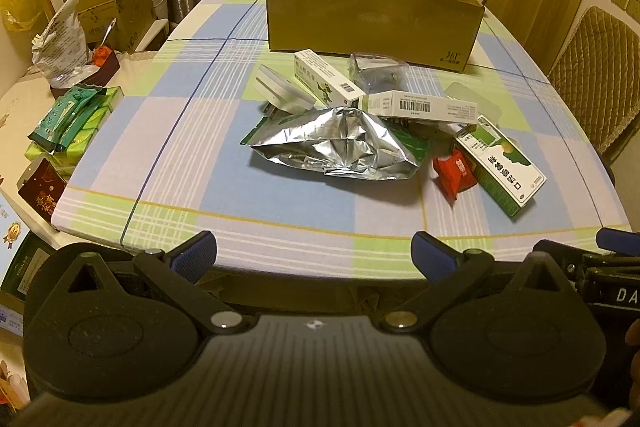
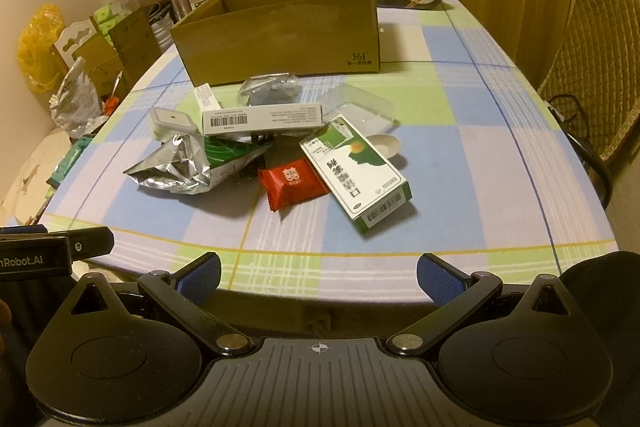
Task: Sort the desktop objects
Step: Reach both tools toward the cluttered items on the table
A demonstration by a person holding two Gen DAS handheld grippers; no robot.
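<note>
Both empty, wide-open grippers, left gripper [image 1: 314, 253] and right gripper [image 2: 319, 275], hover at the table edge, well short of the foil pouch [image 1: 336, 143].

The left hand-held gripper [image 1: 314, 253] hangs wide open and empty at the near edge of the checked bench [image 1: 168, 163]. Mid-bench lies a crumpled foil pouch [image 1: 336, 147], with white cartons just behind it and a red packet [image 1: 454, 171] to its right. An open cardboard box [image 1: 372, 23] stands farther back.
</note>
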